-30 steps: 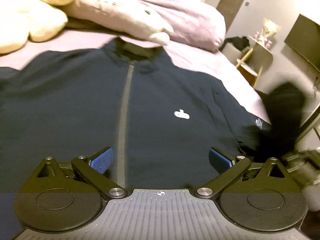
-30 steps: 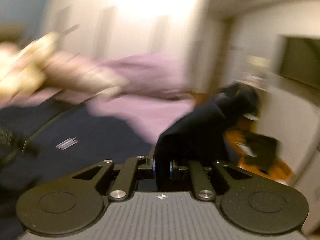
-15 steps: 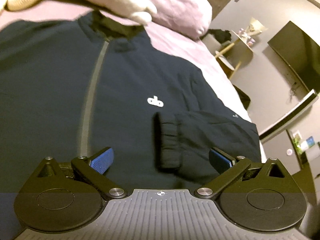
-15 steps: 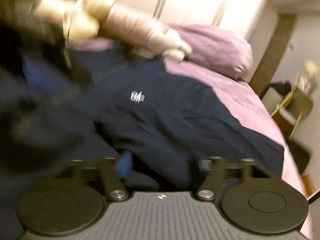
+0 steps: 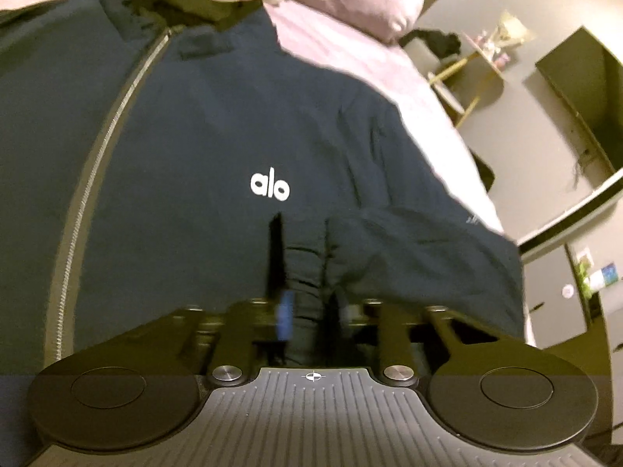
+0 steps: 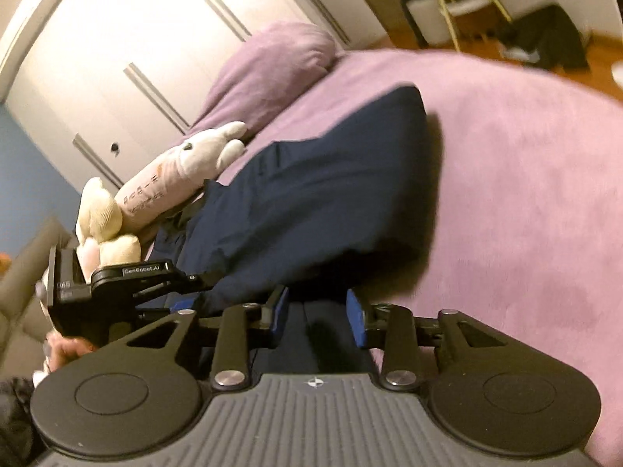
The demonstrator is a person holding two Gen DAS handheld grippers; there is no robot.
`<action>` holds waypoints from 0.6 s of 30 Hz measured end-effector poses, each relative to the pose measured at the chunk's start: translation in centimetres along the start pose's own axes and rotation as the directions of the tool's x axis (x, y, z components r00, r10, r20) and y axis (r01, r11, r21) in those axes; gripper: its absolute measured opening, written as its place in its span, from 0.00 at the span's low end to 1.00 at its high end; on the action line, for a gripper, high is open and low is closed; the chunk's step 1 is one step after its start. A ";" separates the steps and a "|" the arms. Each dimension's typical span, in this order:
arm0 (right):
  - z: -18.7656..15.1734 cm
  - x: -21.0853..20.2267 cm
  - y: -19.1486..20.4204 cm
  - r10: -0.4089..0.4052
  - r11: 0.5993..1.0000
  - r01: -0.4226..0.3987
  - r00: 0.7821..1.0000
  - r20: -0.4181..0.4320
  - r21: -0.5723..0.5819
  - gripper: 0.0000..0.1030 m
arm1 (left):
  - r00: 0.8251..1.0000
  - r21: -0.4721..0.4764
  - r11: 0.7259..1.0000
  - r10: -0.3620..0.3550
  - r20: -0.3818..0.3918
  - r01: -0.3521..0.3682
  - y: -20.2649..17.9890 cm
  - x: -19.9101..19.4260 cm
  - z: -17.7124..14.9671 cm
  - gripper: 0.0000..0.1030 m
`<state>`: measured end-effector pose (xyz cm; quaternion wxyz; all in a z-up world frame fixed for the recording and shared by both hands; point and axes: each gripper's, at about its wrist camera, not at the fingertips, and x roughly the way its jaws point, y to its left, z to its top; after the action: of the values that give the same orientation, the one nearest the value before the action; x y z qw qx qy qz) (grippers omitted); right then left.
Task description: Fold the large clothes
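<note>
The navy jacket (image 5: 218, 124) lies front-up on the purple bed (image 6: 525, 179), zip closed, collar toward the pillow (image 6: 272, 66) and the stuffed toys (image 6: 171, 179). Compared with one second earlier, the sleeve (image 5: 409, 257) no longer hangs off the bed edge: it now lies folded across the chest, with its ribbed cuff (image 5: 305, 264) just below the white logo (image 5: 270, 186). The left tongs (image 5: 307, 311), which stood fully open half a second earlier, have closed; the cuff sits between the blue pads, so they appear to be gripping it. The right tongs (image 6: 317, 313) gripped the dark sleeve one second earlier, released it, and are now closing again around a fold of navy fabric at the jacket's near edge; the pads have not visibly clamped it yet. The right-wrist view also shows the left tongs and the person's hand (image 6: 66, 350) at the left of the frame, beside the jacket. Judgement: the first sleeve fold is in place, and both tongs are taking new holds, probably to adjust the sleeve or begin folding the body. The left side of the jacket is not fully visible, so its sleeve state cannot be determined.
</note>
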<state>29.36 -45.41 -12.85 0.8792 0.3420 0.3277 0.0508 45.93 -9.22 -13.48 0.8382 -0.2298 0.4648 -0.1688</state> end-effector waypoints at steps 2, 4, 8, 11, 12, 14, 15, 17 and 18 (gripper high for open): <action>0.1 -0.4 -0.3 0.004 0.999 -0.004 1.000 0.011 0.034 0.32 | 0.999 -0.008 1.000 0.000 0.036 0.000 0.3 -1.6 0.5 0.14; 0.1 -0.8 -0.4 0.016 0.999 -0.017 1.000 0.027 0.043 0.32 | 0.997 -0.003 1.000 0.012 0.073 -0.011 0.9 -3.3 1.0 0.13; 1.2 -0.6 0.9 0.043 0.999 -0.043 0.998 0.037 0.023 0.32 | 0.984 -0.041 0.994 0.104 0.148 -0.099 3.8 -6.8 2.3 0.12; 1.5 0.3 1.8 0.048 0.999 -0.048 0.999 0.017 0.017 0.34 | 0.939 -0.053 0.958 0.287 0.188 -0.282 6.4 -8.7 2.4 0.11; 1.5 0.8 2.1 0.052 0.999 -0.052 0.999 0.009 0.016 0.34 | 0.915 -0.046 0.935 0.355 0.192 -0.353 7.3 -8.8 2.3 0.12; 1.4 1.7 2.6 0.056 0.998 -0.056 0.998 -0.005 0.014 0.35 | 0.887 -0.031 0.905 0.423 0.188 -0.425 8.9 -8.9 1.9 0.17; 1.4 2.3 2.8 0.057 0.998 -0.057 0.998 -0.015 0.016 0.35 | 0.894 -0.031 0.912 0.406 0.187 -0.408 9.5 -9.0 1.7 0.23; 1.1 3.1 2.7 0.068 0.997 -0.067 0.997 -0.040 0.031 0.37 | 0.917 -0.044 0.937 0.349 0.194 -0.348 10.2 -9.3 1.6 0.30; 1.1 3.6 2.7 0.080 0.996 -0.077 0.995 -0.055 0.050 0.37 | 0.931 -0.054 0.950 0.311 0.190 -0.307 10.5 -9.4 1.7 0.40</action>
<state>33.22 -42.83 -12.51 0.8584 0.3738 0.3402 0.0874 43.31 4.66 -11.82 0.8934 -0.1790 0.4120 -0.0060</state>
